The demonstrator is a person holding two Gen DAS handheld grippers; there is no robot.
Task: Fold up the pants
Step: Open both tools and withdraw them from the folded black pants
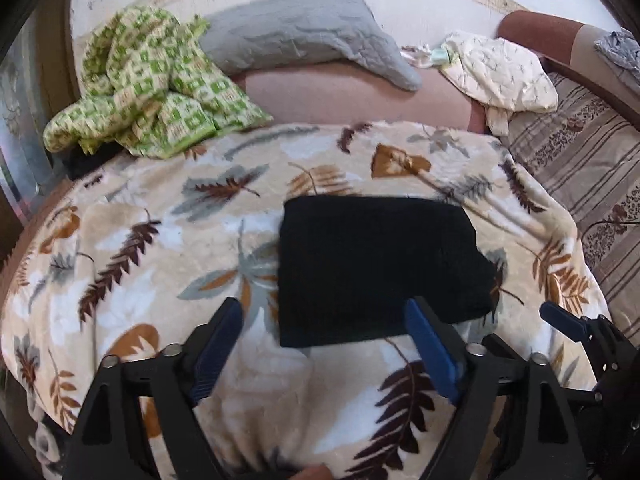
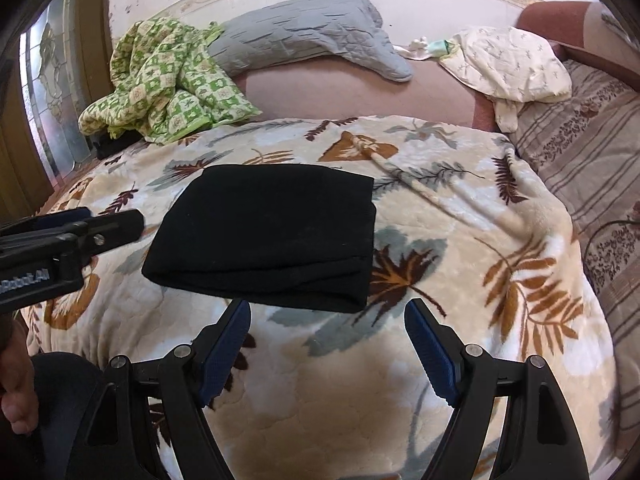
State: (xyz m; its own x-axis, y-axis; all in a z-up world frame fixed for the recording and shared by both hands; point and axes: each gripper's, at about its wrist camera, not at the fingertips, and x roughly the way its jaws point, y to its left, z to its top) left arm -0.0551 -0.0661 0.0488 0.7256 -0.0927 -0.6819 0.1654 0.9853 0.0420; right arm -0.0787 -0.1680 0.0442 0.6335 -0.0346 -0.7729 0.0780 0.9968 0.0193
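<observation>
I see black pants (image 2: 266, 236) folded into compact rectangle, lying flat on leaf-print blanket (image 2: 460, 352); my left gripper (image 1: 324, 312) stands spread wide, nothing between fingers, near edge of pants just ahead; my right gripper (image 2: 326, 312) also spread, empty, close before folded edge; green checked quilt (image 1: 148, 92) and grey pillow (image 1: 304, 44) lie behind, well apart from pants.
</observation>
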